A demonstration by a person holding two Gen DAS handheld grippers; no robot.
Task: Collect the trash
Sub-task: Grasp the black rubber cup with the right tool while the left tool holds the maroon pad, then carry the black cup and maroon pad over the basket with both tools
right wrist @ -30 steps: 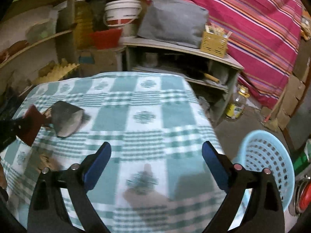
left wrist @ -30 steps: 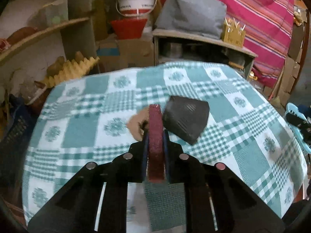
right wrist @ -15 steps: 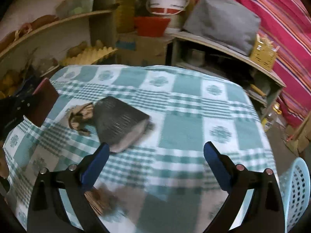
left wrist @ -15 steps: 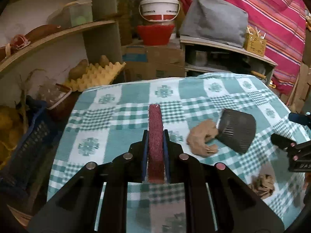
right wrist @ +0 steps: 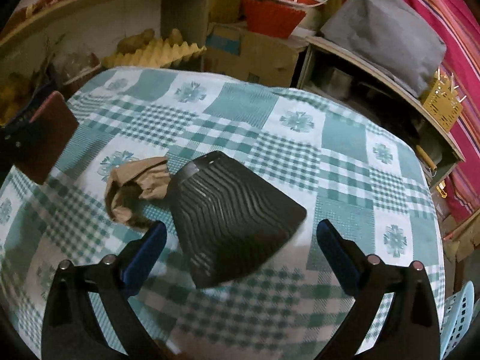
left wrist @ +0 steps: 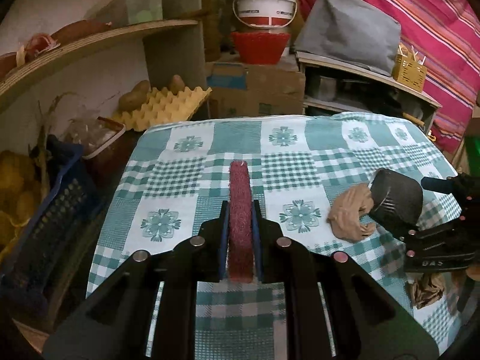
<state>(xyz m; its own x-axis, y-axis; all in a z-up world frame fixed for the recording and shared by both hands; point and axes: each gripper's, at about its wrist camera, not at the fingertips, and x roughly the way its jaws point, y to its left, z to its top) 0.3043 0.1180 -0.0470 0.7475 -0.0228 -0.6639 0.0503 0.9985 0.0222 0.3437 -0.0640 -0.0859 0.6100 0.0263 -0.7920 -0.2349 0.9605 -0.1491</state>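
My left gripper point(left wrist: 240, 213) is shut on a dark red scouring pad point(left wrist: 239, 210), held upright above the checked tablecloth point(left wrist: 192, 186); the pad also shows in the right wrist view point(right wrist: 45, 138). My right gripper point(right wrist: 240, 237) is open, its jaws on either side of a black ribbed plastic container point(right wrist: 234, 216) lying on the cloth. The container also shows in the left wrist view point(left wrist: 396, 198). A crumpled brown paper point(right wrist: 138, 186) lies against its left end, also seen from the left wrist point(left wrist: 351, 216). A second crumpled brown scrap point(left wrist: 426, 291) lies near the table's edge.
A light blue basket point(right wrist: 459, 318) stands on the floor at the right. Shelves, a yellow egg tray point(left wrist: 162, 108), a cardboard box point(left wrist: 258, 90), a red bowl and a white bucket point(left wrist: 264, 6) crowd the back. A blue crate point(left wrist: 45, 225) sits left of the table.
My right gripper has moved forward to the black container, which now sits between its open jaws. My left gripper has shifted left with the pad still held.
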